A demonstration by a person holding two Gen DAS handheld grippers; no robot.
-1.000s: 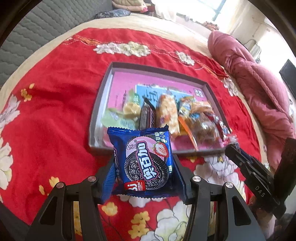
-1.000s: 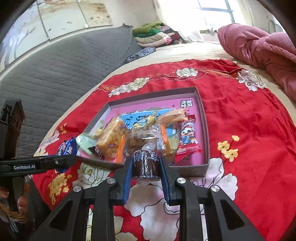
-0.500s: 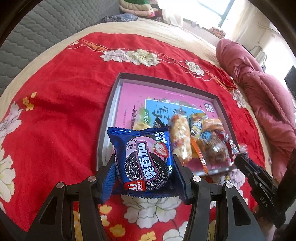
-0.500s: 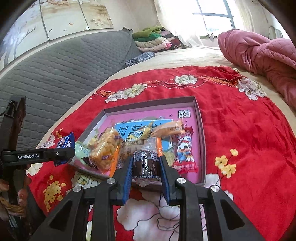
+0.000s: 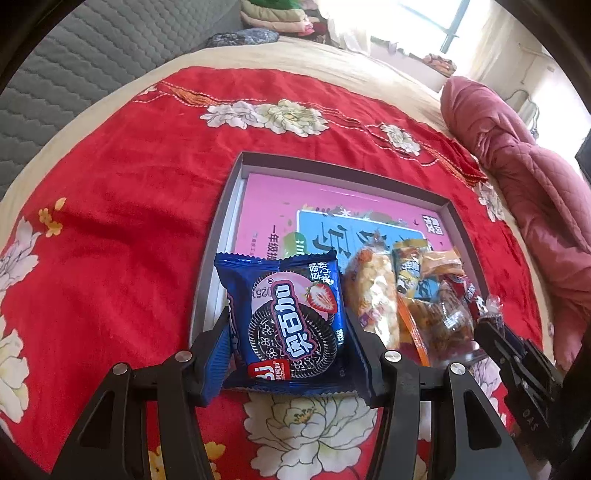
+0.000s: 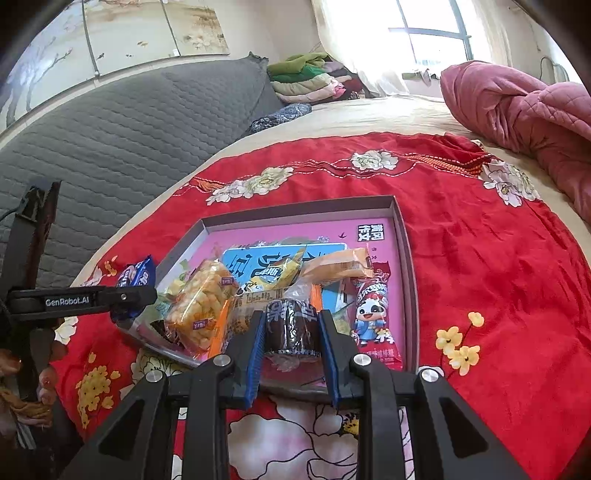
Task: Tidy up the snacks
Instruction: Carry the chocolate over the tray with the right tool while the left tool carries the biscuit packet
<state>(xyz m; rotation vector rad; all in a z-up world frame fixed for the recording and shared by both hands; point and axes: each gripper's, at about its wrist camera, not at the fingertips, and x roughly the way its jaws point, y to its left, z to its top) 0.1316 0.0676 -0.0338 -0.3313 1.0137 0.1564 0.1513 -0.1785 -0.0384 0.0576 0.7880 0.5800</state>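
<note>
Several snacks already lie in the tray [image 5: 452,218] ahead of both sets of jaws. The left gripper [image 5: 288,328] grasps a blue cookie pack [image 5: 288,317] over the tray's near-left corner; the right gripper [image 6: 291,328] is clenched on a dark roll [image 6: 291,325] above its near edge, so both remain to be placed.

A home bedroom: beyond the gripper lie a bed under a red flowered blanket [image 6: 498,258], a grey padded headboard [image 6: 129,122], folded clothes [image 6: 310,79], and a sunlit window [image 6: 436,33].

tray's [image 5: 236,177] far half lies bare; snack packets [image 5: 373,295] crowd its near right.
</note>
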